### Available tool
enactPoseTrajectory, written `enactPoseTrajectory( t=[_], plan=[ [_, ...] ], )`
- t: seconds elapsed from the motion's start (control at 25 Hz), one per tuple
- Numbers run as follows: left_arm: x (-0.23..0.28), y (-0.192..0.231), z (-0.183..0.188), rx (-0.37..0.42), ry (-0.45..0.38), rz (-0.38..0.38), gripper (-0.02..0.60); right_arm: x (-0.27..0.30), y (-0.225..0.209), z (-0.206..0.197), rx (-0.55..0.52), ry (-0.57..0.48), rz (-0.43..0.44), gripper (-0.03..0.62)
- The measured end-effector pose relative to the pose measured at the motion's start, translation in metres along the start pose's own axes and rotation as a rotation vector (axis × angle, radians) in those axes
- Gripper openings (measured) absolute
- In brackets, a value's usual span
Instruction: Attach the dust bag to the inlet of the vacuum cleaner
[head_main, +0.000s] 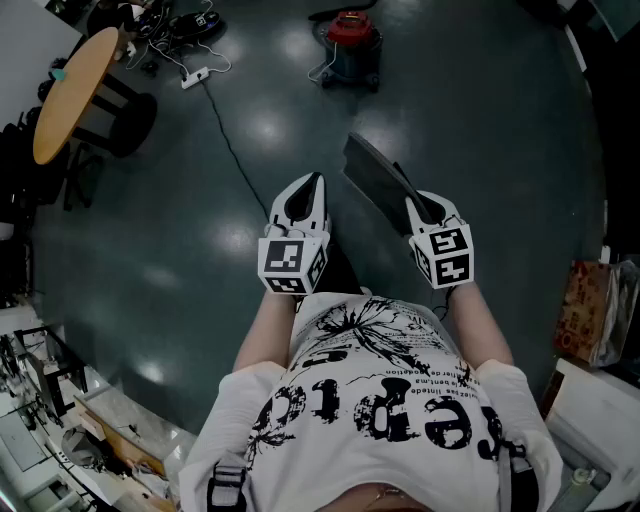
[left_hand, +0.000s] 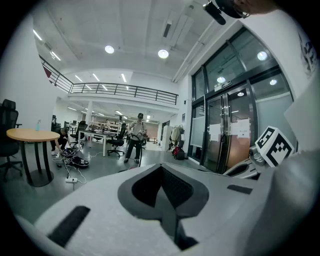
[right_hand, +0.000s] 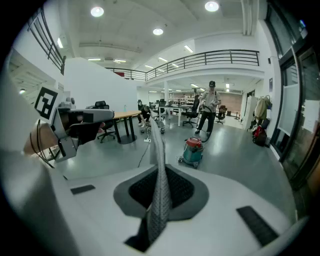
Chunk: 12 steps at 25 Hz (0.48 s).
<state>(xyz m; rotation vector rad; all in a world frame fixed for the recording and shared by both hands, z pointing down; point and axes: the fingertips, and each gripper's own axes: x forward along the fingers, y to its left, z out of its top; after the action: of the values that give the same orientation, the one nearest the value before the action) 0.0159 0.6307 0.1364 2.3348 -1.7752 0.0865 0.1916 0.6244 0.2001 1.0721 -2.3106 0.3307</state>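
In the head view, a grey flat dust bag (head_main: 372, 178) sticks out ahead of my right gripper (head_main: 414, 206), which is shut on its near edge. The right gripper view shows the bag (right_hand: 159, 165) edge-on, clamped between the jaws of the right gripper (right_hand: 160, 176). The vacuum cleaner (head_main: 352, 46), with a red lid and a teal body, stands on the floor far ahead, apart from both grippers; it also shows as the vacuum cleaner (right_hand: 192, 152) beyond the bag. My left gripper (head_main: 304, 192) is shut with nothing in it, level beside the right one; the left gripper (left_hand: 161, 174) points across the hall.
A round wooden table (head_main: 72, 92) stands at the far left, with a power strip (head_main: 194, 76) and a cable trailing over the dark floor. A paper bag (head_main: 590, 312) sits at the right. A person (right_hand: 210, 108) stands in the distance. Glass doors (left_hand: 231, 131) rise on the right in the left gripper view.
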Motion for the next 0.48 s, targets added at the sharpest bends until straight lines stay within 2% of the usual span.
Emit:
enactPoseTrajectory(
  t=[0.12, 0.28, 0.48],
  plan=[
    [0.035, 0.035, 0.001, 0.015, 0.020, -0.007, 0.002, 0.043, -0.007, 0.021, 0.013, 0.015, 0.004, 0.021],
    [0.092, 0.090, 0.009, -0.033, 0.037, -0.022, 0.002, 0.106, -0.018, 0.058, 0.025, 0.040, 0.006, 0.021],
    [0.173, 0.164, 0.021, -0.053, 0.090, -0.074, 0.002, 0.189, -0.032, 0.113, 0.052, 0.068, -0.008, 0.021]
  ],
)
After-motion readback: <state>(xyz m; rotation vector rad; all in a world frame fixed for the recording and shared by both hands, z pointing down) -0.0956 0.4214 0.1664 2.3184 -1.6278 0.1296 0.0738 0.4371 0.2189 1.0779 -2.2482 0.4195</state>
